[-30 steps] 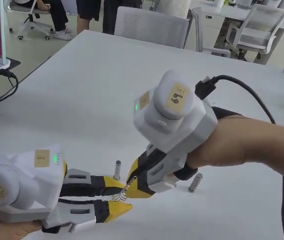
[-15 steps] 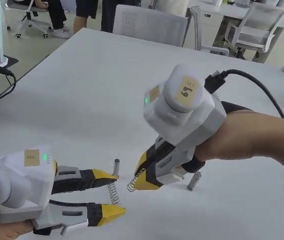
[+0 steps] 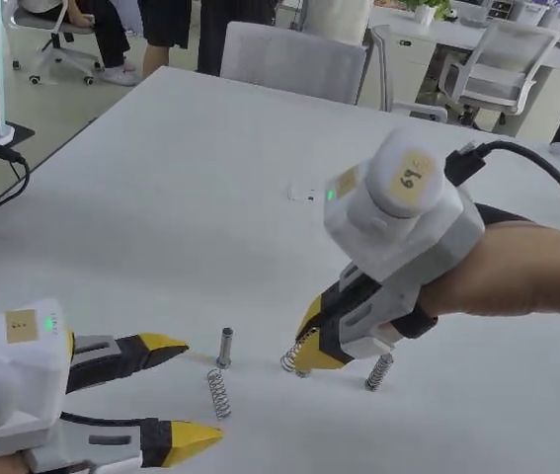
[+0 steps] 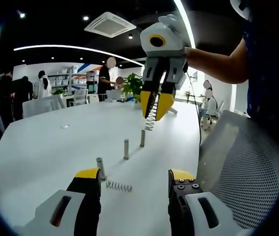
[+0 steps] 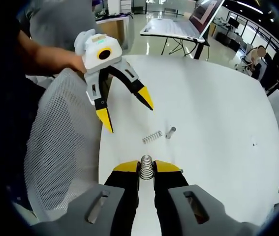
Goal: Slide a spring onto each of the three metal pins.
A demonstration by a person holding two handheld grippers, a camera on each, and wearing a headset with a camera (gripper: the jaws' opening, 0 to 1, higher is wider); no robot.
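The right gripper [image 3: 304, 360] is seen clamped on a spring [image 3: 293, 357], which is held over the white table [image 3: 161, 197]. A sticker [image 3: 410, 179] on its round cap can be read as "69". The left gripper [image 3: 193, 388] is held with its jaws wide apart, and its small yellow label [image 3: 20, 325] cannot be read. A loose spring [image 3: 219, 392] is laid flat at six o'clock from a bare pin [image 3: 225, 348]. A spring-covered pin [image 3: 378, 371] is found at three o'clock from the right gripper's tips.
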